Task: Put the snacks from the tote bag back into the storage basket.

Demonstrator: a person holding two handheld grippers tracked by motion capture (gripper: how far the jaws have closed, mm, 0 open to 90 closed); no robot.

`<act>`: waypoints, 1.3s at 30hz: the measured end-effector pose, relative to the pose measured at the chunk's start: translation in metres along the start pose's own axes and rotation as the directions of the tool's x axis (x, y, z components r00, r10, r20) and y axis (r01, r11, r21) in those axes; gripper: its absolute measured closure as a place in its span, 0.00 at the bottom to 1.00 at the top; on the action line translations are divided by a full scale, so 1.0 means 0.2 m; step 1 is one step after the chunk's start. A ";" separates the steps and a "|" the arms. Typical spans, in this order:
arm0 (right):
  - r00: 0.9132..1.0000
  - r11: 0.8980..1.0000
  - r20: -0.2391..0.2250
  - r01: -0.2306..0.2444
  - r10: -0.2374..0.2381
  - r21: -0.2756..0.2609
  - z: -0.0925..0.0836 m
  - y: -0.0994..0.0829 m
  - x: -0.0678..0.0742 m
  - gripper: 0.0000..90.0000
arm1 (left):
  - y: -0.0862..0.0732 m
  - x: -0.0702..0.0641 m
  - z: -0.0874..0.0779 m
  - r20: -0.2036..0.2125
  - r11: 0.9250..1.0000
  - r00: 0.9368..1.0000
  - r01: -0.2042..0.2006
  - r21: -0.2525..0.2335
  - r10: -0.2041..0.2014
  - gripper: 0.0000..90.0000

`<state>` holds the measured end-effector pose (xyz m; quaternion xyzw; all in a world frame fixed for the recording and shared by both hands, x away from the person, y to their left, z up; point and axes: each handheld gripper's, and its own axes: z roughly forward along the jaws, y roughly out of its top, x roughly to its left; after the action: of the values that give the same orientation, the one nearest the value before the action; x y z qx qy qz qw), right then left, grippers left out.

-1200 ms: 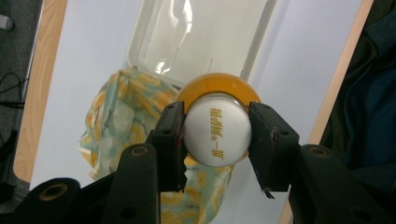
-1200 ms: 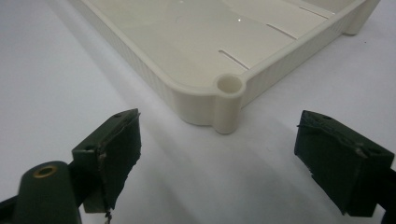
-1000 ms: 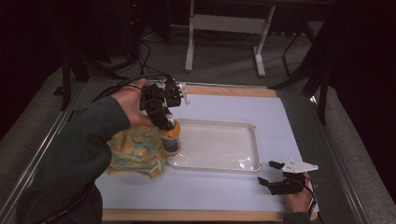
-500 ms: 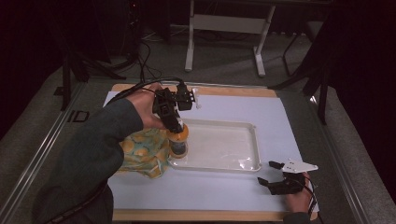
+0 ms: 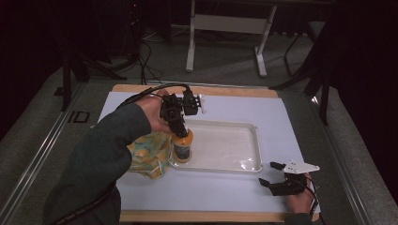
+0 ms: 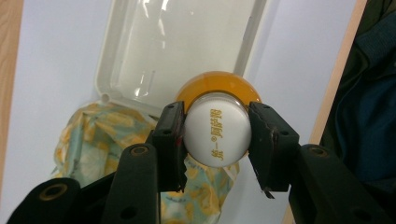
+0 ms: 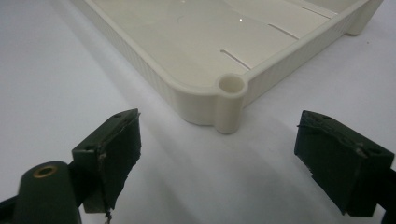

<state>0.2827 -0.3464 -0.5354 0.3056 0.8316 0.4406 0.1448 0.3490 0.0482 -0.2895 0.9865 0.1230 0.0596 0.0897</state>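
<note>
Now your left tongs (image 6: 217,135) grip the bottle (image 6: 217,128) by its white cap above the tray (image 5: 253,140); your right tongs (image 7: 219,163) stand wide.

Left gripper (image 6: 217,135) clamps the bottle's white cap (image 6: 217,136) above tray (image 6: 105,74).

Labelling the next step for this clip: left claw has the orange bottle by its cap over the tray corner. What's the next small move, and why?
Probably lower it the last bit and open. The left claw is shut on the bottle's white cap, and the bottle stands upright at the near left corner of the tray, beside the cloth. Whether its base rests on the tray I cannot tell, so ease down before releasing.
</note>
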 end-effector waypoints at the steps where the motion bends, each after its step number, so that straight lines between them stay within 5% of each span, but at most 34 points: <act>1: 1.000 1.000 0.001 0.001 -0.001 0.000 0.00 0.00 0.00 0.16 | 0.00 0.00 0.00 0.000 1.000 1.000 -0.002 0.005 0.002 0.66; 39: 1.000 1.000 0.002 0.005 -0.005 0.007 0.00 0.00 0.01 0.16 | 0.02 0.02 0.17 -0.030 1.000 0.999 0.028 0.014 -0.028 0.66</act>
<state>0.2819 -0.3454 -0.5353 0.3045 0.8337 0.4372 0.1456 0.3591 0.0402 -0.3221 0.9843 0.1386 0.0724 0.0817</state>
